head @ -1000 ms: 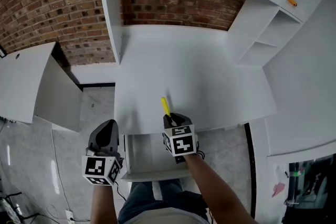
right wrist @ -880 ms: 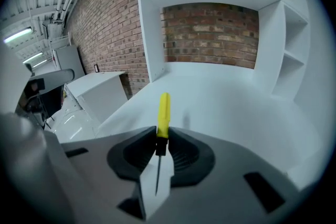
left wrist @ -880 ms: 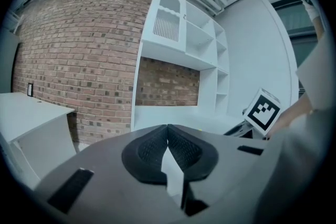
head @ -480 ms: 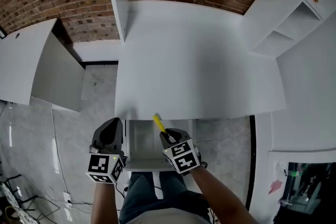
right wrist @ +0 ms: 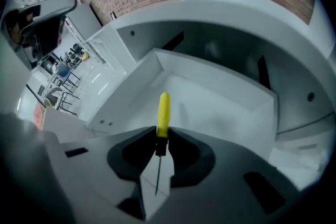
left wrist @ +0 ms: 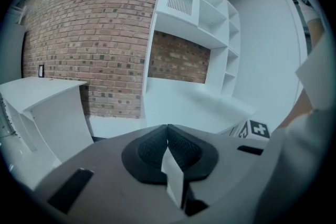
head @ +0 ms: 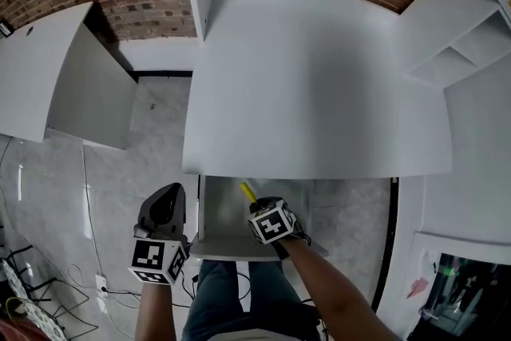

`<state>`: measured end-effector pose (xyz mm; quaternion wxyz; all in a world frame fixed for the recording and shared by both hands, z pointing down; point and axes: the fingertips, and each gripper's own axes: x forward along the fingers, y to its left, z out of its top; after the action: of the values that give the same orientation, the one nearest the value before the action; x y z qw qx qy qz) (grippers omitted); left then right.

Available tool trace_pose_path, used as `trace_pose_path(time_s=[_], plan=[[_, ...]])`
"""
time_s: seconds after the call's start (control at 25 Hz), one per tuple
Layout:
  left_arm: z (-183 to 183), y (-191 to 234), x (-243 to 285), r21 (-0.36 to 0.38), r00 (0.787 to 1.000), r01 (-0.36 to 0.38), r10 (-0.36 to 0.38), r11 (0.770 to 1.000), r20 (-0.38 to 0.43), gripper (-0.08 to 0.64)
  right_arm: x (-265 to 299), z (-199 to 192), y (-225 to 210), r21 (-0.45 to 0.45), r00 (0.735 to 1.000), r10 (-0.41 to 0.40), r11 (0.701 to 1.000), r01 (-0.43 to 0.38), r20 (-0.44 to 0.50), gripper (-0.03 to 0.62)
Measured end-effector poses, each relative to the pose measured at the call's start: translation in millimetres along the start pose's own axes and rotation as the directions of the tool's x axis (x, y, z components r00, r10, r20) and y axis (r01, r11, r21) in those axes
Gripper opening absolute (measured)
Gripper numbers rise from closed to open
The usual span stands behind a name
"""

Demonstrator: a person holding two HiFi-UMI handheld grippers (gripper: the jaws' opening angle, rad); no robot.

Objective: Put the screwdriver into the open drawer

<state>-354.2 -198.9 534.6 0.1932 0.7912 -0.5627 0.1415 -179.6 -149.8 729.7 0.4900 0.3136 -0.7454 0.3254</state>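
From the head view, the open drawer (head: pixel 217 224) sticks out below the front edge of the white desk (head: pixel 319 84). Over its white floor the right gripper (head: pixel 255 206) points steeply down, with the yellow handle of the screwdriver (head: pixel 248 191) jutting from its tip towards the desk edge. The left gripper (head: pixel 168 194) hangs just beside the drawer's left wall, outside it. In the left gripper view its tongs (left wrist: pixel 167 131) are pressed together with nothing between them, facing the desk (left wrist: pixel 194 107) and a brick wall (left wrist: pixel 89 34). In the right gripper view the tongs (right wrist: pixel 160 140) are clamped on the screwdriver (right wrist: pixel 164 110). A dark collar sits between the pads, a thin metal shaft runs back towards the camera, and the smooth yellow handle reaches out over the drawer (right wrist: pixel 220 81), whose white floor and walls fill the view behind it.
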Motion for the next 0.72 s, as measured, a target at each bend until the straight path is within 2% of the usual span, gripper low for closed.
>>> trace_pose_path(time_s=[0.28,0.44,0.68,0.72], plan=[[-18,9,-8,0.02,0.999,-0.028,0.029,0.999,-0.044,0.014,50,-21,-20,0.022,0.996,-0.046,0.999,0.048,-0.082,0.081],[-14,6,-13,0.038,0.999,-0.028,0.029,0.999,-0.015,0.014,70,-32,-21,0.029,0.992,-0.037,0.999,0.041,-0.118,0.081],[-14,-4,-18,0.091,1.0,-0.016,0.017,0.996,-0.015,0.014,77,-37,-22,-0.003,0.989,-0.08,0.997,0.08,-0.126,0.085],[-11,-5,-19,0.095,1.0,-0.013,0.014,0.995,-0.011,0.014,76,-37,-23,-0.012,0.987,-0.093,0.996,0.092,-0.129,0.104]])
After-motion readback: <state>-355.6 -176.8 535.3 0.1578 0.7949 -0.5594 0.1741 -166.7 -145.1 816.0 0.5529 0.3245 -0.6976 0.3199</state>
